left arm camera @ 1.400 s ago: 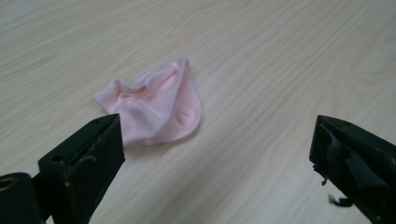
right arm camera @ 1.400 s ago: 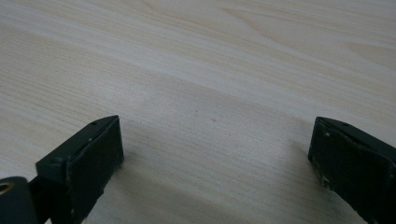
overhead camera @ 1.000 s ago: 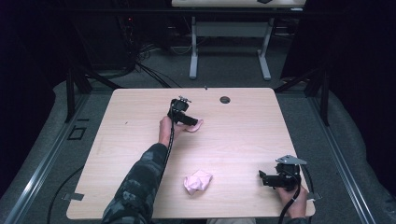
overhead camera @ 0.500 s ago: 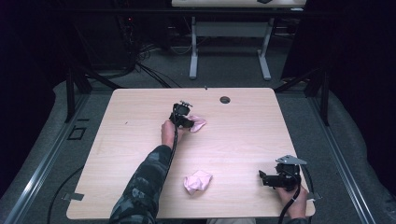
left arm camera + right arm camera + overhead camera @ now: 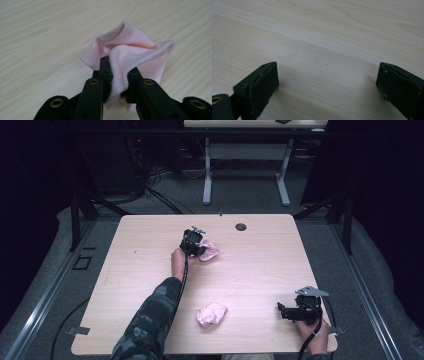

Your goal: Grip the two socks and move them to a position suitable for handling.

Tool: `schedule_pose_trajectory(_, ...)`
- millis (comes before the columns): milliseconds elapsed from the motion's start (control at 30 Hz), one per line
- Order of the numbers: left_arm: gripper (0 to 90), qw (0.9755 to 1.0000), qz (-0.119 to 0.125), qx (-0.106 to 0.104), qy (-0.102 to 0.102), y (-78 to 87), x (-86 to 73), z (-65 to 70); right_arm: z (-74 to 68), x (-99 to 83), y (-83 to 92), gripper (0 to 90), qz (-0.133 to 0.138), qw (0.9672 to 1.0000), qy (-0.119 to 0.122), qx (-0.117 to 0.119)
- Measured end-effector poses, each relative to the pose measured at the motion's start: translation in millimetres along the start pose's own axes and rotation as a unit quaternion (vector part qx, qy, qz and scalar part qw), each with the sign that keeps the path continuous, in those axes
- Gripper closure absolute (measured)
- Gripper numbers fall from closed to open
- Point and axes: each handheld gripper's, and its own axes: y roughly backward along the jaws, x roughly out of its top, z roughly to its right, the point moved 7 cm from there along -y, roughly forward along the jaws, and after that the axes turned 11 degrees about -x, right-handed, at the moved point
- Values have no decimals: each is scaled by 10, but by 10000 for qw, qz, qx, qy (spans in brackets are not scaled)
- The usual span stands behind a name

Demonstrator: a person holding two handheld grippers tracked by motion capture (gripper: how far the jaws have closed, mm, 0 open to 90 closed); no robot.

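A pale pink cloth (image 5: 208, 251) lies bunched near the middle of the far half of the wooden table (image 5: 135, 270). My left gripper (image 5: 196, 248) has just closed its jaws and is shut on a fold of it; in the left gripper view the pink cloth (image 5: 130, 52) is pinched between the black jaws of the left gripper (image 5: 119, 77). A second crumpled pink cloth (image 5: 211, 314) rests near the front edge. My right gripper (image 5: 281, 310) rests at the front right, open, and in the right gripper view the right gripper (image 5: 327, 77) has only bare wood between its jaws.
A round dark grommet (image 5: 241, 226) sits in the table near its far edge. Another desk's legs (image 5: 207, 175) stand behind on the grey floor. Dark curtains surround the table.
The left gripper's jaws closed on the far pink cloth and gathered it up into a bunch. The right gripper stayed in place.
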Motion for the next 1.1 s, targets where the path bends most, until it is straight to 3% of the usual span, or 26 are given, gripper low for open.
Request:
schedule_pose_trajectory(133,804,9998,138,-105,-83,253,23,96,-1,-1,3,39,-18,10000,-5,1)
schedule_pose_trajectory(167,804,9998,138,-105,-83,253,23,96,-1,-1,3,39,-18,10000,-5,1)
schedule_pose_trajectory(200,804,9995,173,-193,-160,393,19,192,0,-1,4,39,-22,10000,-6,-6)
schedule_pose_trajectory(267,803,9992,204,-257,-230,497,3,290,-5,4,-1,39,15,10000,-36,4)
schedule_pose_trajectory(467,802,9972,76,-538,-509,714,-209,723,-4,3,0,40,11,10000,-34,1)
schedule_pose_trajectory(600,800,9960,-137,-626,-617,701,-442,951,-5,2,2,40,-2,10000,-37,0)
schedule_pose_trajectory(767,796,9957,-425,-731,-383,519,-748,1069,-5,3,2,40,-1,10000,-41,-4)
schedule_pose_trajectory(933,791,9944,-599,-769,-405,408,-886,1162,-6,3,2,41,7,10000,-43,0)
schedule_pose_trajectory(1000,780,9942,-642,-696,-515,388,-907,1197,-6,3,1,41,8,10000,-42,-3)
schedule_pose_trajectory(1067,725,9938,-684,-680,-544,380,-915,1200,-6,3,2,41,4,10000,-46,-6)
schedule_pose_trajectory(1100,651,9942,-683,-644,-523,387,-912,1192,-6,3,2,41,3,10000,-45,-7)
